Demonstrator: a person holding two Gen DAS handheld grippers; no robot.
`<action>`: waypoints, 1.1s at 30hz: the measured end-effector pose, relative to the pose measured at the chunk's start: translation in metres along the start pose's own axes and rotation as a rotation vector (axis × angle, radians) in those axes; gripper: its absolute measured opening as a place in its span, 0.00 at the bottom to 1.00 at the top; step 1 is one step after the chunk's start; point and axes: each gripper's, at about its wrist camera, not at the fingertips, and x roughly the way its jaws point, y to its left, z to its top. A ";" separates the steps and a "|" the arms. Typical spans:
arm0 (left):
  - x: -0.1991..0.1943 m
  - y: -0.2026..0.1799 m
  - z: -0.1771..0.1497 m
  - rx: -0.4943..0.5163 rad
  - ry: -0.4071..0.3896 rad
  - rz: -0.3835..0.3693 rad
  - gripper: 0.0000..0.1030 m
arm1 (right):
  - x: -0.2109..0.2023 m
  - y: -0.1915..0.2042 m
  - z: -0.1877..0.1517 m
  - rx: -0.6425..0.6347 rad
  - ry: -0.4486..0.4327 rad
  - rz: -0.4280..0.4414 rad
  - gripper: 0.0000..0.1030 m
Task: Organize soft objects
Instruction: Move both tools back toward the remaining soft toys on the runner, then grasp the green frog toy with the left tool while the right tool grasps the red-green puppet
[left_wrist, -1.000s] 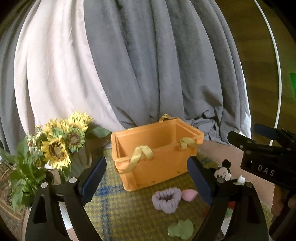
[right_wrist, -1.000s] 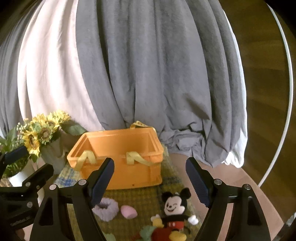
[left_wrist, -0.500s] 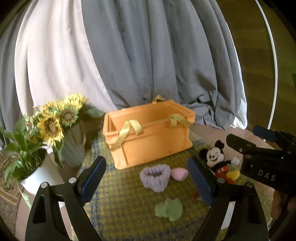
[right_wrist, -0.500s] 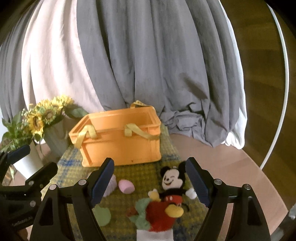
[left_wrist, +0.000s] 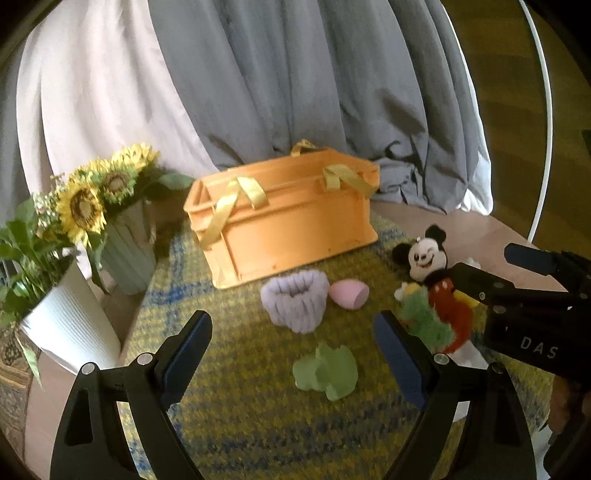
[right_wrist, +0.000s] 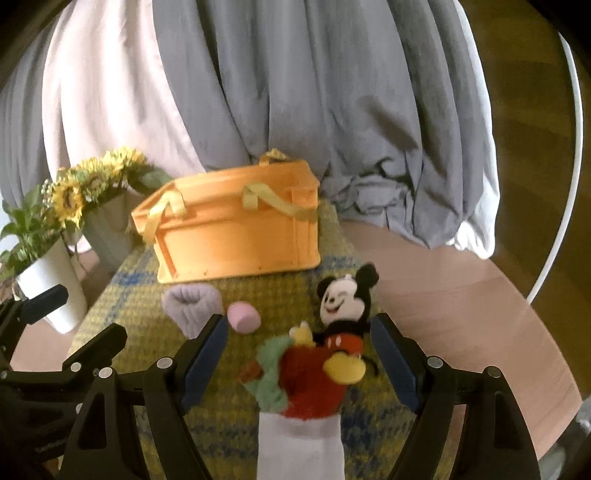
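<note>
An orange crate (left_wrist: 291, 221) with yellow handles stands at the back of a yellow-blue woven mat (left_wrist: 240, 406). In front of it lie a lilac scrunchie (left_wrist: 295, 302), a pink egg-shaped sponge (left_wrist: 349, 293), a green soft piece (left_wrist: 327, 371), a Mickey Mouse plush (left_wrist: 430, 269) and a red, green and white sock (right_wrist: 303, 391). My left gripper (left_wrist: 291, 354) is open above the mat, the green piece between its fingers. My right gripper (right_wrist: 299, 358) is open over the sock and Mickey (right_wrist: 343, 306); the crate (right_wrist: 236, 232), scrunchie (right_wrist: 192, 306) and sponge (right_wrist: 242, 317) lie beyond.
A white pot with a green plant (left_wrist: 62, 317) and a green vase of sunflowers (left_wrist: 125, 254) stand left of the mat. Grey and white curtains (left_wrist: 295, 92) hang behind the crate. Bare tabletop (right_wrist: 461, 314) lies to the right, with a white hoop (right_wrist: 565, 184) beyond.
Both grippers have come down and forward toward the mat, so the crate and soft items sit larger and lower in view. The sock has come into sight. Both stay open.
</note>
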 end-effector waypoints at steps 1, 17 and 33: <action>0.003 -0.001 -0.003 -0.001 0.012 -0.004 0.87 | 0.002 -0.001 -0.003 0.004 0.011 0.000 0.78; 0.046 -0.019 -0.040 0.027 0.137 -0.032 0.87 | 0.039 -0.018 -0.043 0.069 0.161 -0.004 0.78; 0.081 -0.023 -0.049 -0.001 0.194 -0.037 0.87 | 0.070 -0.020 -0.053 0.094 0.190 0.043 0.73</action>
